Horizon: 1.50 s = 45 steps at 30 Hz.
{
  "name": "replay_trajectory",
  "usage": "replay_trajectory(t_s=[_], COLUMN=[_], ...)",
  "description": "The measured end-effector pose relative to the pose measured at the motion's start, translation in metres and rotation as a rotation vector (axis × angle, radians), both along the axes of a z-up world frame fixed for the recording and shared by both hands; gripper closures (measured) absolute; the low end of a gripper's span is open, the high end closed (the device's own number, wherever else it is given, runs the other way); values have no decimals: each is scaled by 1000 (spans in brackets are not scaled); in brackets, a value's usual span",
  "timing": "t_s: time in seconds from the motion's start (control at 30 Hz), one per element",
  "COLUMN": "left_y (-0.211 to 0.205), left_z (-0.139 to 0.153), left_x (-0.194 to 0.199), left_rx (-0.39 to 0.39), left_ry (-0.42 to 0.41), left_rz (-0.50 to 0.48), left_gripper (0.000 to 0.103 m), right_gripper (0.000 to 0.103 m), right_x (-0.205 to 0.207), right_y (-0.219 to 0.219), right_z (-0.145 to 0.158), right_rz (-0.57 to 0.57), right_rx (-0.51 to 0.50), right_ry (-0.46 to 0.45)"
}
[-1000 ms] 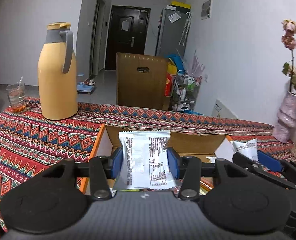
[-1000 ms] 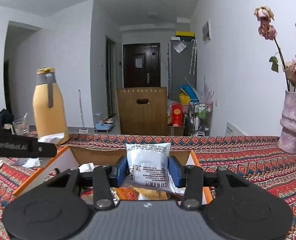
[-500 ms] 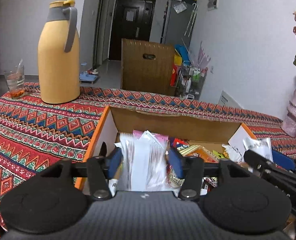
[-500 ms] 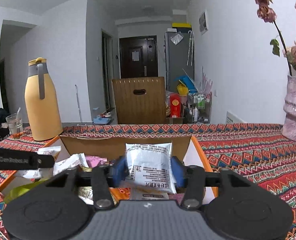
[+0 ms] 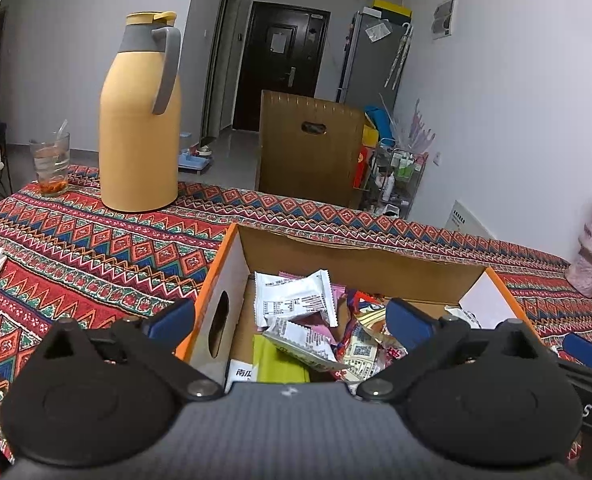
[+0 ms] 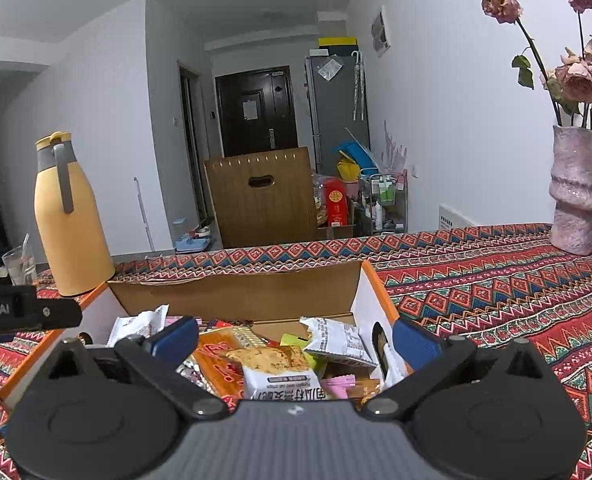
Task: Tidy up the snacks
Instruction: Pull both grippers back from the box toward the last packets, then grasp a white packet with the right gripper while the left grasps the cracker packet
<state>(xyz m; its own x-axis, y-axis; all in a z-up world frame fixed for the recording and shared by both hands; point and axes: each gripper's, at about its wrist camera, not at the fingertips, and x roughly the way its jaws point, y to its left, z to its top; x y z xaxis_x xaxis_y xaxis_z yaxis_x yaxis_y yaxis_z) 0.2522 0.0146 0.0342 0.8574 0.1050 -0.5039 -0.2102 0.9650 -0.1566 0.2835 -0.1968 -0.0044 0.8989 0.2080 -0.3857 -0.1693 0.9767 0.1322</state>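
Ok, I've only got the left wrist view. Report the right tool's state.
Observer: The right tool is open and holds nothing. It is poised over the right end of the box.
Operator: Tell me what lies directly under it.
Observer: A biscuit packet with crackers pictured on it, on top of the pile.
Operator: Check along the box's right wall.
Observer: A white packet lies tilted just inside that wall, printed side up.
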Motion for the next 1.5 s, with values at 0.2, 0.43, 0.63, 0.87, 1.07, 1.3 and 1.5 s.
replay_trajectory(t_s=[0.2,0.43,0.63,0.87,1.07,1.3,1.5], left_y=[-3,-13,-12,-10,-8,-5,-3], left_z=[15,31,24,-2,-28,-46,-52], left_x=[-14,-34,-59,-86,-96,-97,-97], left_rx=[7,18,33,67,43,38,29], left_ry=[-5,17,69,131,161,146,154], left_rz=[5,-34,-70,-114,-129,-139,-136], left_gripper=[0,0,0,0,0,0,0], right_gripper=[0,0,0,0,0,6,19], right_x=[-19,-52,-72,-74,-60,-53,-49], right_y=[-9,-18,-25,-22,-10,-13,-15], right_z=[23,45,27,-15,-40,-55,-61], right_rz=[-16,22,49,78,85,82,77], right_rx=[14,-19,-88,-130,-131,-84,-69], right_ry=[-23,-71,9,167,245,263,290])
